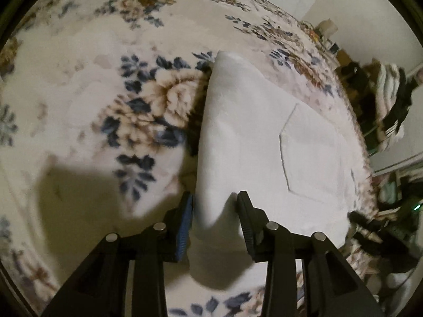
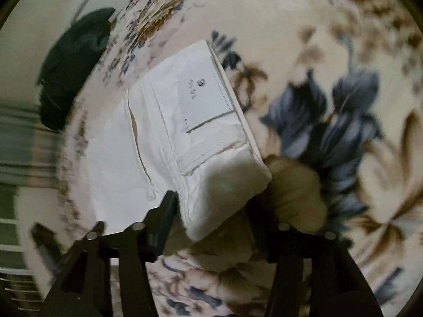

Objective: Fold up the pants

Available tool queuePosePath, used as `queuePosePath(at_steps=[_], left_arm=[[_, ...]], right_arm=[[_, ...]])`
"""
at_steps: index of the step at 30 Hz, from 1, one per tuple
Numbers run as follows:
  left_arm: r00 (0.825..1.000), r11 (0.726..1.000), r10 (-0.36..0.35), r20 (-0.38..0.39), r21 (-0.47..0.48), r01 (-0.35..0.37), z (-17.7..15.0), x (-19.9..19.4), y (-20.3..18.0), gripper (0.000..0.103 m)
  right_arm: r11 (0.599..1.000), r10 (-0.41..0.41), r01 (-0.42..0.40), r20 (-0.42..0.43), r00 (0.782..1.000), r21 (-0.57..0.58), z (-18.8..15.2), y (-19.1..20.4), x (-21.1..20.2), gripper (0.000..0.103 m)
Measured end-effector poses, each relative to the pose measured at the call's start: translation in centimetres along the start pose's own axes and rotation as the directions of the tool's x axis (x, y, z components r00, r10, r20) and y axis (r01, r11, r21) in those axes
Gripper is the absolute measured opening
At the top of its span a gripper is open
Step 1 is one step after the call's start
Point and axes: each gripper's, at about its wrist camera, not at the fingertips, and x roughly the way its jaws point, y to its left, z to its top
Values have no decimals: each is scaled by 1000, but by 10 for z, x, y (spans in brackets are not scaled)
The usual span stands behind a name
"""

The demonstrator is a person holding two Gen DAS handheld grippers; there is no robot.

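Observation:
White pants [image 1: 264, 142] lie folded on a floral blanket [image 1: 79, 100], with a back pocket seam showing. My left gripper [image 1: 215, 211] is open, its fingers on either side of a raised fold of the white cloth. In the right wrist view the pants [image 2: 185, 132] show a waistband, a label patch and a pocket slit. My right gripper [image 2: 211, 206] is open around the near corner of the waistband end. The right finger is partly hidden by the cloth and its shadow.
The floral blanket [image 2: 330, 105] covers the bed. A dark green garment [image 2: 71, 79] lies at the bed's far edge. Clutter and striped cloth [image 1: 388, 100] stand beyond the bed's right edge, under a white wall.

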Motion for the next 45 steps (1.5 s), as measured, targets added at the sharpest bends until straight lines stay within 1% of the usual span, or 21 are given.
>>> queuePosePath(at_steps=[1, 2, 3, 4, 5, 6, 7, 8, 9, 10, 11, 17, 23, 28, 31, 33, 34, 37, 38, 41, 45], left_arm=[[1000, 1000, 25, 4, 19, -25, 0, -5, -6, 33], [998, 998, 55, 12, 39, -56, -1, -10, -12, 34], [995, 994, 96, 24, 56, -98, -3, -15, -18, 38], [989, 987, 141, 38, 69, -143, -4, -19, -23, 46], [984, 982, 171, 47, 78, -174, -5, -22, -26, 61], [979, 976, 197, 54, 87, -201, -7, -25, -29, 72], [976, 972, 211, 60, 91, -216, -9, -28, -31, 88], [973, 970, 218, 71, 92, -224, -13, -34, -34, 91], [973, 970, 216, 78, 93, -223, -15, -37, -37, 91], [972, 969, 218, 86, 98, -226, -19, -43, -41, 93], [970, 967, 224, 91, 101, -232, -21, -46, -44, 100], [954, 950, 262, 145, 134, -282, -39, -77, -70, 101], [946, 945, 261, 194, 149, -291, -61, -120, -96, 101], [936, 945, 253, 246, 143, -294, -87, -173, -118, 101], [927, 947, 250, 281, 131, -295, -104, -213, -134, 101], [925, 950, 239, 297, 124, -286, -115, -239, -142, 101], [920, 949, 241, 310, 122, -290, -121, -256, -148, 101], [905, 947, 241, 351, 120, -299, -140, -301, -163, 101], [903, 947, 237, 358, 122, -297, -146, -317, -169, 101], [893, 943, 233, 384, 134, -304, -163, -355, -182, 101], [887, 939, 215, 408, 163, -302, -185, -408, -198, 101]], right_arm=[[998, -46, 47, 17, 999, -33, -1, 9, -4, 71], [988, -129, 133, 45, 991, -83, -3, 22, -10, 86], [978, -171, 177, 64, 983, -109, -5, 31, -13, 94], [961, -221, 233, 95, 971, -147, -8, 42, -17, 94], [932, -280, 303, 140, 950, -196, -14, 54, -23, 94], [916, -308, 337, 159, 938, -217, -19, 59, -26, 94], [899, -333, 369, 178, 926, -237, -23, 65, -29, 95], [886, -346, 387, 192, 918, -255, -28, 70, -32, 100], [877, -354, 399, 201, 913, -268, -32, 75, -35, 103], [874, -354, 402, 209, 911, -273, -36, 75, -39, 103], [867, -360, 413, 223, 906, -280, -41, 76, -43, 103], [841, -363, 446, 293, 884, -304, -70, 79, -83, 103], [831, -325, 443, 354, 877, -337, -104, 85, -134, 103], [840, -283, 423, 390, 876, -341, -129, 86, -189, 103], [848, -255, 407, 412, 875, -339, -150, 86, -229, 103], [852, -237, 393, 415, 878, -345, -166, 86, -258, 103], [853, -224, 386, 421, 879, -352, -178, 87, -278, 103], [845, -205, 388, 447, 870, -368, -201, 92, -323, 103], [842, -196, 388, 457, 867, -375, -210, 94, -342, 103], [838, -169, 386, 488, 856, -386, -235, 102, -398, 103], [821, -142, 411, 555, 820, -396, -273, 118, -475, 103]])
